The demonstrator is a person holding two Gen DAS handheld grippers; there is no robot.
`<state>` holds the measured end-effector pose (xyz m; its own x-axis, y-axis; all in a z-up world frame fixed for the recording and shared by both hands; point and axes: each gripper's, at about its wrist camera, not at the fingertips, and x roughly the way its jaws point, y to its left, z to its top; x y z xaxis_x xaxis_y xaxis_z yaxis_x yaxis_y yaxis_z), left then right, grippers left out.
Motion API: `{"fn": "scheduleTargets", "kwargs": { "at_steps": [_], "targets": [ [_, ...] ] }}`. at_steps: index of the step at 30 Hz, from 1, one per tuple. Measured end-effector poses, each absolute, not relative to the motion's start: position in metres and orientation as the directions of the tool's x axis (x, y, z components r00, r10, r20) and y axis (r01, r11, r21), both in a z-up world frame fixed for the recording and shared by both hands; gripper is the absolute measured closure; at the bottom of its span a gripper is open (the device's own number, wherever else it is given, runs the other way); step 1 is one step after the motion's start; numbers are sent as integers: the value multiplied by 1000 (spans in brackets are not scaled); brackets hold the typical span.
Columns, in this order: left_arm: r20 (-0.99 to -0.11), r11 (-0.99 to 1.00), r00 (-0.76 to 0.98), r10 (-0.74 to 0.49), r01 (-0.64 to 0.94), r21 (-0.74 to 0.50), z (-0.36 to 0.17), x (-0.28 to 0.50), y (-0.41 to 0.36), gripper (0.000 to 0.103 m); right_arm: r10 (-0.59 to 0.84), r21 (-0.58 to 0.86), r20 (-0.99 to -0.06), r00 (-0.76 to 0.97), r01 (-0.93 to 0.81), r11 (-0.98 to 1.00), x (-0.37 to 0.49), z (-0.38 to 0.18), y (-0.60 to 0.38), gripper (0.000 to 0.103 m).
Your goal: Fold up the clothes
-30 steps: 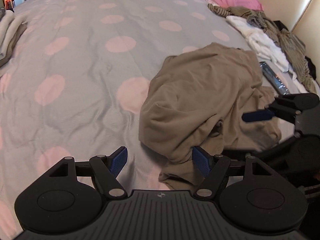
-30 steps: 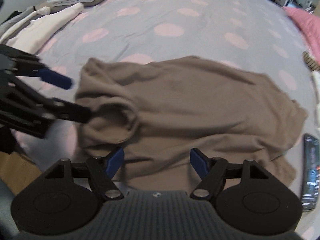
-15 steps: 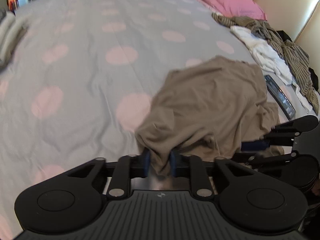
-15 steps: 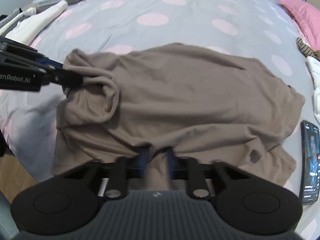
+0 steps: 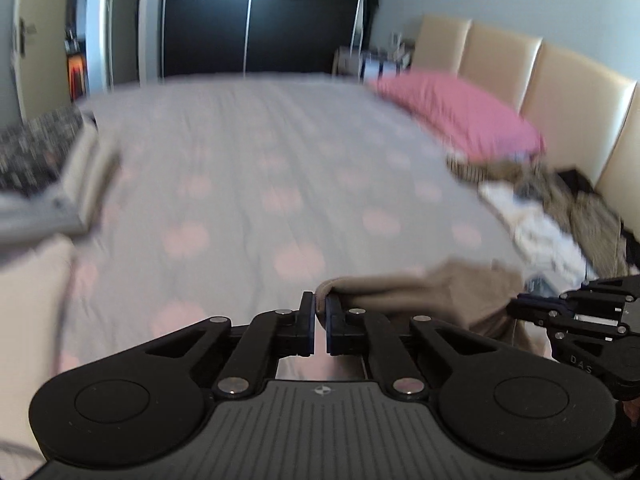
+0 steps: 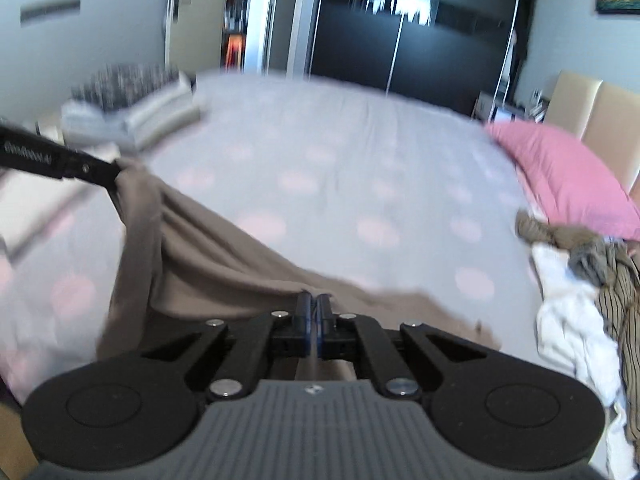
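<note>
A tan-brown garment [image 6: 208, 256] hangs stretched between my two grippers above the grey bed with pink dots [image 6: 340, 184]. My left gripper [image 5: 319, 312] is shut on one edge of the garment [image 5: 404, 292]; it shows at the left of the right wrist view [image 6: 116, 178]. My right gripper [image 6: 313, 308] is shut on another edge; it shows at the right of the left wrist view [image 5: 520, 308]. Both views are blurred by motion.
A pink pillow [image 5: 456, 116] lies at the headboard [image 5: 560, 80]. A heap of unfolded white and striped clothes [image 6: 580, 312] lies on the right side of the bed. Folded stacks [image 6: 132, 108] sit at the far left. Dark wardrobe doors [image 6: 412, 32] stand behind.
Both grippers closed on the brown garment's near edges and lifted it off the bed; the cameras have tilted up toward the room.
</note>
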<state>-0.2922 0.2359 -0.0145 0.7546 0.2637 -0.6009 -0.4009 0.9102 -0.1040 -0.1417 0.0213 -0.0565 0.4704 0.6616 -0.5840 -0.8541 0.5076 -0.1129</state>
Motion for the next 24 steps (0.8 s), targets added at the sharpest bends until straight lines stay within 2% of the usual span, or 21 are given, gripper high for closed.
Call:
{"fn": "scheduleTargets", "kwargs": {
  "at_steps": [7,10,11,14,16,19,24],
  "targets": [
    [-419,891,828,374,-445,-85,53,-324,241,101,765,-74,-454,456,-875,478,-157,6,18,103],
    [-358,896,855,375,-433,-96,77,-333,242,101,813,-92,-370,450,-888,450,-168,39,12,103],
    [-350,899,862,367,-425,-102,82,-334,243,101,818,-93,-367,442,-893,441,-169,45,13,103],
    [-428,909,842,327,-404,-101,70,-322,248,101,798,-72,-442,411,-902,425,-160,44,22,103],
    [-509,914,805,305,-398,-82,46,-312,252,101,752,-92,-526,397,-906,414,-155,27,34,103],
    [-609,924,751,256,-376,-74,10,-300,253,101,714,-46,-622,321,-926,376,-150,-3,41,102],
    [-699,953,700,142,-288,-96,-29,-298,238,101,659,42,-711,248,-919,391,-143,-54,46,97]
  ]
}}
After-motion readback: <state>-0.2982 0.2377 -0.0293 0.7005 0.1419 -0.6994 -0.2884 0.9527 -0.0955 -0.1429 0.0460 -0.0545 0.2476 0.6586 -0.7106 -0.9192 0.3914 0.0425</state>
